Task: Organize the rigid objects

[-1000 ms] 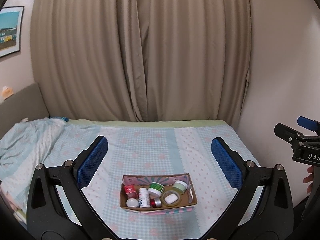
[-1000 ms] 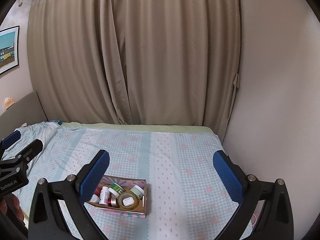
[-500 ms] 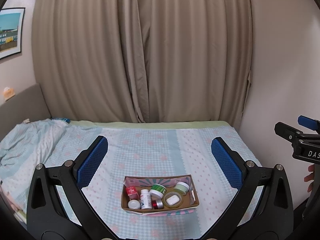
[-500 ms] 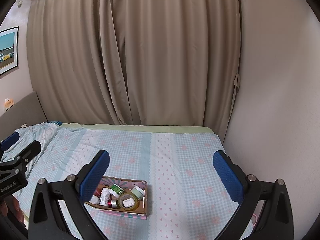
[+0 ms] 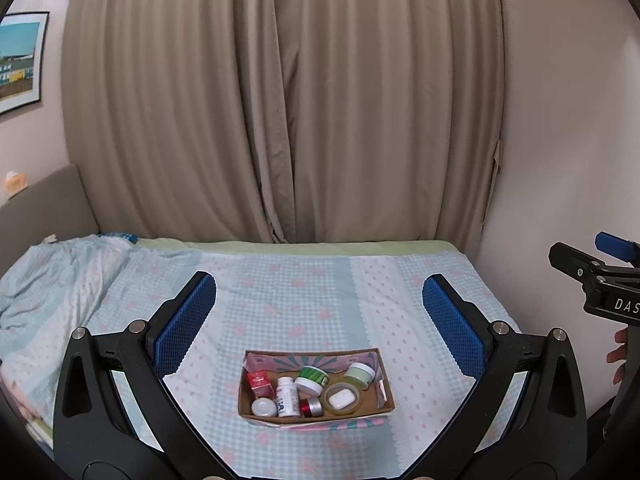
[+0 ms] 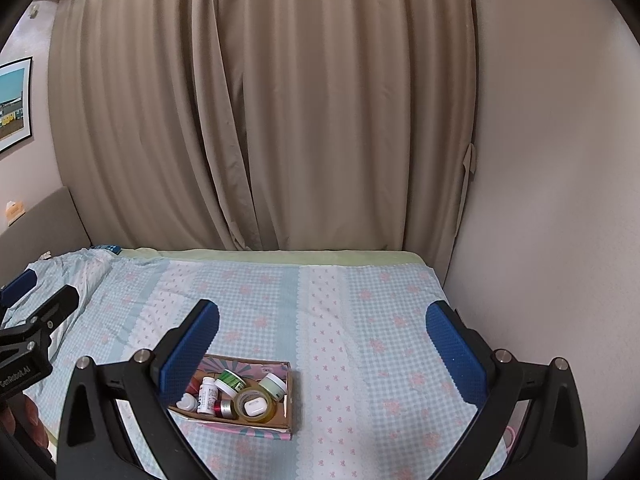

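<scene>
A shallow cardboard box [image 5: 384, 376] sits on the bed and holds several small items: a red box [image 5: 259, 383], a white pill bottle [image 5: 288, 396], a green-lidded jar [image 5: 312, 379], a pale green jar [image 5: 360, 374], a tape roll with a white earbud case [image 5: 342, 398] inside, a white-capped jar [image 5: 264, 407] and a red tin [image 5: 311, 407]. My left gripper [image 5: 319, 312] is open and empty, held above and before the box. My right gripper [image 6: 322, 344] is open and empty; the box [image 6: 289, 400] lies low to its left.
The bed [image 5: 320, 280] has a light blue checked sheet with pink bows. A rumpled blanket [image 5: 52, 276] lies at the left by the grey headboard [image 5: 44, 204]. Beige curtains [image 5: 280, 100] hang behind; a wall [image 6: 552, 200] stands close on the right.
Both grippers have drawn slightly back and up; the box sits a little lower in both views. Both stay open and empty.
</scene>
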A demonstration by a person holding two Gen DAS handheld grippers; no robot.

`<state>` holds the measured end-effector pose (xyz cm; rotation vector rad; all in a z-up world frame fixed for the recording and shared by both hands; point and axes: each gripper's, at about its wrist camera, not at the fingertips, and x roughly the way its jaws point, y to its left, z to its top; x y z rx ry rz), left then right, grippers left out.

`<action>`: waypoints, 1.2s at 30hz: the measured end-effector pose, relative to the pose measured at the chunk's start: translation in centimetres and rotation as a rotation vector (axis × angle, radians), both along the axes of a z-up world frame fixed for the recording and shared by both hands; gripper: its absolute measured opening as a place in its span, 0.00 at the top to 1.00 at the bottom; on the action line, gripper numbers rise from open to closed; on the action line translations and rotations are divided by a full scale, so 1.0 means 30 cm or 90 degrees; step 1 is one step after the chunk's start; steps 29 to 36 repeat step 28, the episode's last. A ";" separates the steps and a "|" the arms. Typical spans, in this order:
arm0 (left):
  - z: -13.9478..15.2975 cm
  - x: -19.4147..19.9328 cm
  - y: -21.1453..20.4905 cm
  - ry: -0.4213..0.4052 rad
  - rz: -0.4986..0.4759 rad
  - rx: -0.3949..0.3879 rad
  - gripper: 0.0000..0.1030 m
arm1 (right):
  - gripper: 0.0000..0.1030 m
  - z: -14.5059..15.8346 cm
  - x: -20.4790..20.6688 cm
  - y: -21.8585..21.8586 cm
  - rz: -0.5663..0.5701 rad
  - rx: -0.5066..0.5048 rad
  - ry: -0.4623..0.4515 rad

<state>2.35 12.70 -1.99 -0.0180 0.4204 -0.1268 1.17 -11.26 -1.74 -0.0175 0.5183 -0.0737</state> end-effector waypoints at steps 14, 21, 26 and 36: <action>-0.001 -0.014 -0.010 -0.014 0.004 -0.001 0.00 | 0.00 0.004 -0.006 0.004 -0.002 0.003 -0.001; 0.003 -0.030 -0.009 -0.033 0.030 0.004 0.00 | 0.00 0.008 -0.014 0.005 -0.006 0.007 -0.001; -0.003 -0.037 -0.019 -0.040 0.038 0.013 0.00 | 0.00 0.006 -0.014 0.004 -0.009 0.013 0.002; -0.016 -0.019 -0.020 -0.018 0.032 0.004 0.00 | 0.00 -0.001 -0.011 -0.003 -0.009 0.015 0.005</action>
